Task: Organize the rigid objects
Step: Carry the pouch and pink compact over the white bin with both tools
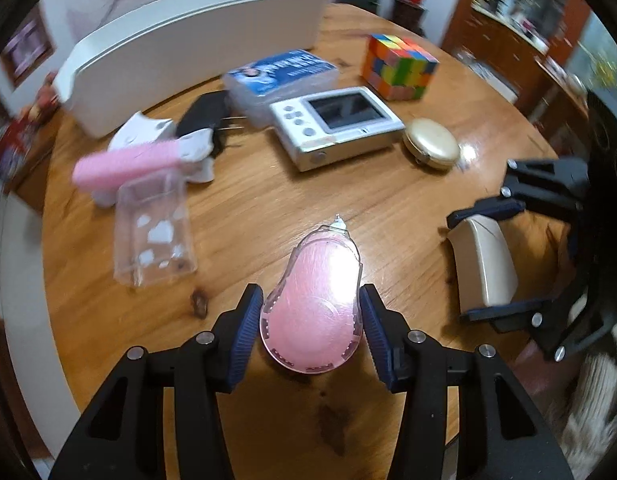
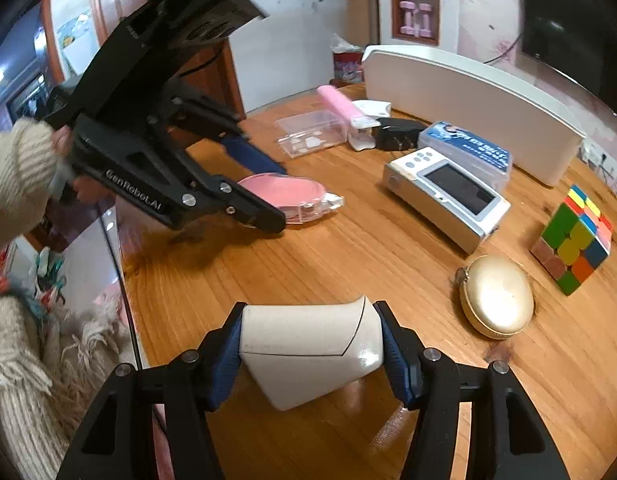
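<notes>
Setting: round wooden counter (image 1: 268,208) in a lived-in room, with wall niches and a wooden door at the far side in the right wrist view.
Left gripper (image 1: 310,320): points steeply down at the near middle of the counter; its jaws are pinched on the sides of the pink tape dispenser (image 1: 312,304).
Pink tape dispenser: pear-shaped, clear shell over pink, lying flat on the wood with its narrow tip pointing far.
Right gripper (image 2: 310,350): at the near right of the counter; its jaws are clamped on a cream curved case (image 2: 308,352), one blue pad on each end.
Cream curved case: held between the pads just over the wood; whether it touches the counter I cannot tell.
White bin (image 1: 188,48): long, along the far edge.
Clear plastic box (image 1: 152,228): left of the dispenser, apart from it.
Pink comb (image 1: 128,164): far left, lying over white pieces, just beyond the clear box.
Black plug (image 1: 206,114): between the white pieces and the blue-labelled box (image 1: 280,76).
White handheld device (image 1: 336,124): middle far, screen up, touching the blue-labelled box behind it.
Gold round compact (image 1: 430,142): just right of the device.
Colour cube (image 1: 398,66): far right, beyond the compact.
Person: a hand (image 2: 64,140) in a cream knitted sleeve (image 2: 16,176) grips the left gripper's handle.
</notes>
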Demonstrator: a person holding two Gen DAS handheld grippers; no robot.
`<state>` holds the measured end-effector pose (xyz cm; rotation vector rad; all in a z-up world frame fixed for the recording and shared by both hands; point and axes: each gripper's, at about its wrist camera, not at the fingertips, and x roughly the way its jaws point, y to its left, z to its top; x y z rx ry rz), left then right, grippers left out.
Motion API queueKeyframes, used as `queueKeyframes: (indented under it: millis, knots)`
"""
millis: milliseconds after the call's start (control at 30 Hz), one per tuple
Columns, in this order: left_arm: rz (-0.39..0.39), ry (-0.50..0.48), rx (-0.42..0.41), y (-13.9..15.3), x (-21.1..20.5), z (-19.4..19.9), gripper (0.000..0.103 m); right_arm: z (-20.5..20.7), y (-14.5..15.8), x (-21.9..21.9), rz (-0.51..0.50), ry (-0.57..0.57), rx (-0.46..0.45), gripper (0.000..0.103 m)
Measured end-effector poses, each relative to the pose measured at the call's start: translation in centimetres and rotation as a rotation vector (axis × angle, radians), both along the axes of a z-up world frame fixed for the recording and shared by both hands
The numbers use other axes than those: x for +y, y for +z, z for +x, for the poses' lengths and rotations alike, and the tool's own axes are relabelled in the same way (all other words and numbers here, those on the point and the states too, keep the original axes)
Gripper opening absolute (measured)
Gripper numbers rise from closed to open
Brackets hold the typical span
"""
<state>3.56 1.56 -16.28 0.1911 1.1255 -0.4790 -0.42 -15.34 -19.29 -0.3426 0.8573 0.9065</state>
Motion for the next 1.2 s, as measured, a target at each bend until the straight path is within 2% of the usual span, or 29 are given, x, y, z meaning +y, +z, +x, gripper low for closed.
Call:
queueKeyframes:
  millis: [167, 333, 500, 633, 833, 933, 1033, 1200]
  knots:
    - [-0.044, 0.063, -0.048, 2.4, -0.2, -1.7, 0.053, -0.2, 0.9, 0.1, 0.012, -0.039, -0.024, 0.061]
    - [-0.035, 0.096, -0.089, 5.0, -1.3, -2.6, 0.053, -0.6, 2.3, 0.3, 0.01, -0.077, -0.063, 0.062]
    - [-0.053, 0.133, -0.126, 7.3, -2.2, -1.6, 0.053, -0.7, 4.7, -0.1, 0.013, -0.127, -0.1, 0.062]
    - [-0.038, 0.16, -0.179, 10.1, -2.2, -0.1, 0.053, -0.3, 7.5, -0.9, 0.021, -0.158, -0.133, 0.062]
    - [0.012, 0.216, -0.279, 15.9, -1.7, 4.0, 0.053, 2.8, 14.0, -1.6, 0.027, -0.248, -0.226, 0.062]
    - [0.015, 0.276, -0.326, 19.5, -0.8, 7.2, 0.053, 5.8, 18.4, -2.0, 0.073, -0.323, -0.228, 0.062]
    - [0.019, 0.343, -0.363, 22.4, 0.2, 10.4, 0.053, 8.4, 22.7, -2.0, 0.116, -0.389, -0.271, 0.062]
    - [0.031, 0.438, -0.404, 24.8, 1.4, 15.6, 0.053, 13.6, 27.8, -0.9, 0.15, -0.476, -0.301, 0.062]
